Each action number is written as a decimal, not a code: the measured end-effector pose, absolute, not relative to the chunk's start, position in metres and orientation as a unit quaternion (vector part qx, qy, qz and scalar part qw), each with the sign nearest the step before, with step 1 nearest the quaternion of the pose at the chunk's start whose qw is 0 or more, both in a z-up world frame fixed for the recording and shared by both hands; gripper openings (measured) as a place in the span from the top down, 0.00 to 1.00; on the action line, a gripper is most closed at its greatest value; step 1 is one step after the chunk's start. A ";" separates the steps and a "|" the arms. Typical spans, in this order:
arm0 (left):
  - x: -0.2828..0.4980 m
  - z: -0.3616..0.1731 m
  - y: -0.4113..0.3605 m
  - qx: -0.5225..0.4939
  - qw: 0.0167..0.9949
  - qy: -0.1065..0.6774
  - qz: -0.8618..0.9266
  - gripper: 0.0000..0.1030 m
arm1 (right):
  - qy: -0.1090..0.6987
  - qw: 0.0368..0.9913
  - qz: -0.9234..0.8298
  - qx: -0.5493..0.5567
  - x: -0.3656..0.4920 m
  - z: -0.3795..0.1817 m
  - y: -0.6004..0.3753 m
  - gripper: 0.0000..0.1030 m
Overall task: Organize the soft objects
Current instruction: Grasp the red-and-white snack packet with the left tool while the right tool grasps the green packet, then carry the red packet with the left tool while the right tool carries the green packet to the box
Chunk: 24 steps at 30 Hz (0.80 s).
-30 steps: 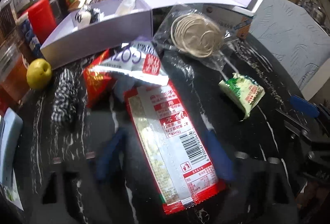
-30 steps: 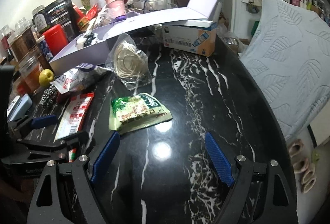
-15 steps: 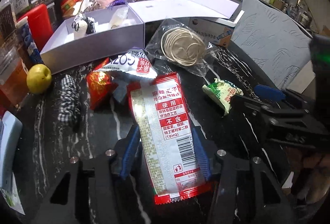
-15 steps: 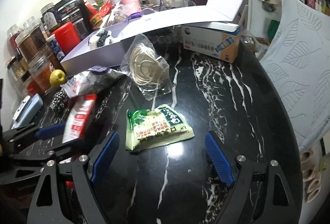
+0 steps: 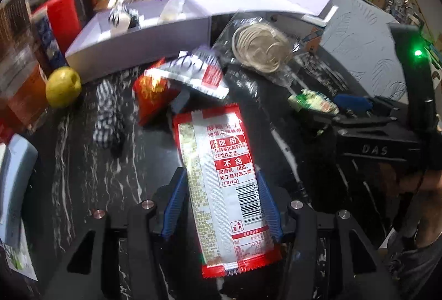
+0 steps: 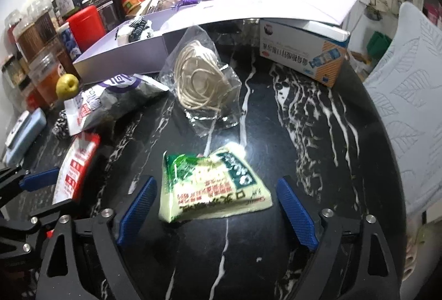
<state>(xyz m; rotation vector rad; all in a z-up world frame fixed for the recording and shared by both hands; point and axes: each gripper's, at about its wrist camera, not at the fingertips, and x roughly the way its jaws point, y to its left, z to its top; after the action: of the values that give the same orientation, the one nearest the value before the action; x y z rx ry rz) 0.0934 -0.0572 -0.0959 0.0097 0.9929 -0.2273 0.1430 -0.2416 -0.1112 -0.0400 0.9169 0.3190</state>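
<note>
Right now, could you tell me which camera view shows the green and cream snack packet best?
The right wrist view: the green and cream snack packet lies whole on the black marble table, between the opening pads of the right gripper. The left wrist view shows it small, edge-on and blurred, at the far right.

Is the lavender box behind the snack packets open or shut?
Open: the lavender box has no lid over its tray, and a black-and-white item sits inside.

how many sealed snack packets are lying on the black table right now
4: a long red-and-silver packet between the left gripper's fingers, a green packet between the right gripper's opening fingers, a white-and-purple packet and a red foil packet beneath it. More may be hidden.
</note>
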 end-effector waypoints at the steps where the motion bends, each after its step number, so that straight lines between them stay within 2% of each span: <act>1: 0.096 -0.099 -0.055 -0.001 0.869 0.483 -0.107 0.50 | 0.443 0.883 0.152 -0.024 0.145 -0.112 -0.241 0.11; 11: 0.102 -0.102 -0.064 0.032 0.876 0.473 -0.090 0.46 | 0.443 0.883 0.151 -0.049 0.149 -0.114 -0.234 0.12; 12: 0.102 -0.102 -0.064 0.032 0.877 0.470 -0.089 0.46 | 0.441 0.883 0.150 -0.055 0.149 -0.114 -0.233 0.14; 14: 0.103 -0.102 -0.064 0.032 0.880 0.466 -0.091 0.47 | 0.434 0.885 0.148 -0.077 0.147 -0.114 -0.230 0.29; 15: 0.103 -0.102 -0.063 0.031 0.881 0.464 -0.089 0.50 | 0.432 0.886 0.153 -0.074 0.146 -0.113 -0.230 0.31; 16: 0.104 -0.102 -0.062 0.030 0.882 0.462 -0.088 0.50 | 0.429 0.886 0.155 -0.077 0.145 -0.113 -0.231 0.37; 20: 0.103 -0.100 -0.060 0.021 0.883 0.460 -0.094 0.54 | 0.426 0.887 0.162 -0.072 0.140 -0.111 -0.232 0.43; 24: 0.102 -0.097 -0.054 0.004 0.882 0.461 -0.102 0.54 | 0.422 0.888 0.174 -0.051 0.129 -0.110 -0.235 0.43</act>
<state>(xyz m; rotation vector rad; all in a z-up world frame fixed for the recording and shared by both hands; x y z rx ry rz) 0.1015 -0.0539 -0.0973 0.0075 0.9593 -0.2120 0.1289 -0.2346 -0.1101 -0.1070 0.8774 0.3624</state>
